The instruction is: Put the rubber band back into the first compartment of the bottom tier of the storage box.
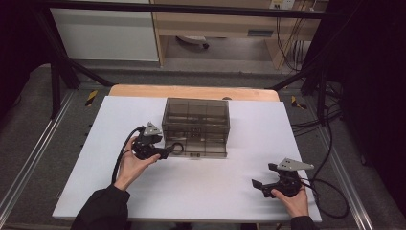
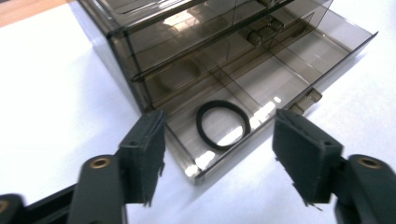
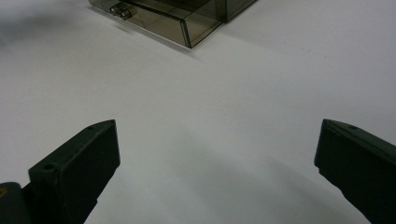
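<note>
Black ring (image 2: 222, 124) lies flat in the pulled-out bottom drawer (image 2: 299, 70) of the smoked organiser (image 1: 195, 125), near its left front corner, mid-worktop (image 1: 201, 191).

Left gripper (image 2: 219, 154) hovers at that drawer corner, jaws apart, nothing held. Right gripper (image 1: 261, 187) sits well apart over bare worktop, jaws wide, empty. Risks: ring is thin and flat on slick plastic, so the jaws may skate over it; a jaw could catch the drawer wall or divider and shove the light organiser, since nothing braces it.
</note>
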A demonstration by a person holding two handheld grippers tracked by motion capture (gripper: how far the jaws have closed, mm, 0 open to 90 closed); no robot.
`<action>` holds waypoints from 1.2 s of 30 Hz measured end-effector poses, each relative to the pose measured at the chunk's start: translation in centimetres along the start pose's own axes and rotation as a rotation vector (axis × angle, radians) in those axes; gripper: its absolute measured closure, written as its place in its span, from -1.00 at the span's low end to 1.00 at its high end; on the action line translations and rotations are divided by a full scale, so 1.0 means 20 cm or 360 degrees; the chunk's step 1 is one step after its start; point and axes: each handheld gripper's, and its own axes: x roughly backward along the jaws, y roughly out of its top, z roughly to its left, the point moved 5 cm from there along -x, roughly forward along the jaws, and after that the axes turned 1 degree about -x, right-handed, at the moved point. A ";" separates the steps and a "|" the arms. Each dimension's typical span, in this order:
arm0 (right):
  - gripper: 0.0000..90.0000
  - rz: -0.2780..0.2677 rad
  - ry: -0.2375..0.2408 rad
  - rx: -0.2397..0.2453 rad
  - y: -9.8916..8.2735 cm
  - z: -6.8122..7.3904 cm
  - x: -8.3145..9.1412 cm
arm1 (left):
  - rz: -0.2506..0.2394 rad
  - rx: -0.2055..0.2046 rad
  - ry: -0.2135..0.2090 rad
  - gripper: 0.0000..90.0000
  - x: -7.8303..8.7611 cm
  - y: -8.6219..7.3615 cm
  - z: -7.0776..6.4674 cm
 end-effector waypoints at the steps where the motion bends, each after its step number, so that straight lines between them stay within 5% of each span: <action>1: -0.98 0.0000 0.0000 -0.0001 0.00 0.00 0.00 | -0.0004 -0.0003 -0.0007 -0.35 0.01 -0.01 0.00; 3: -0.98 0.0000 0.0000 -0.0001 0.00 0.00 0.00 | -0.0038 -0.0054 -0.0022 -0.44 0.02 -0.02 0.01; 13: -0.98 0.0001 0.0002 -0.0002 0.00 0.00 0.00 | -0.0003 0.0002 0.0038 -0.71 0.10 -0.14 0.04; 27: -0.98 -0.0004 0.0000 -0.0001 0.00 0.00 0.00 | -0.0085 0.0003 0.0031 -0.75 0.21 -0.32 0.08; 36: -0.98 -0.0001 0.0004 -0.0001 0.00 0.00 0.00 | -0.0074 0.0002 0.0021 -0.79 0.26 -0.45 0.10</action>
